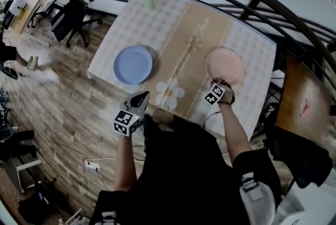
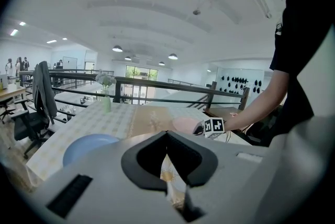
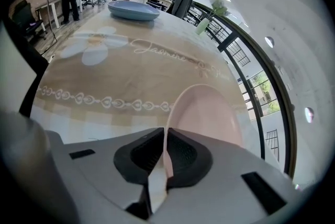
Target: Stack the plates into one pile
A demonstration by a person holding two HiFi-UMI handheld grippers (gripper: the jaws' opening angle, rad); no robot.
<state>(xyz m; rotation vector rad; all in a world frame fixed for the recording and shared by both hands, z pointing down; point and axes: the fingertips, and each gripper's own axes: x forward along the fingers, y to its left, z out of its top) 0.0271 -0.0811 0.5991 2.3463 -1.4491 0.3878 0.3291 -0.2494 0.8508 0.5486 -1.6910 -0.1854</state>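
The left gripper is hovering over the near edge of the table, its jaws resting together with nothing between them. The blue plate is lying on the cloth at that gripper's twelve o'clock. Well apart, at the blue plate's three o'clock, the pink plate is lying too. The right gripper is pointing steeply down and pinching its six o'clock rim, jaws nearly together on the thin edge.
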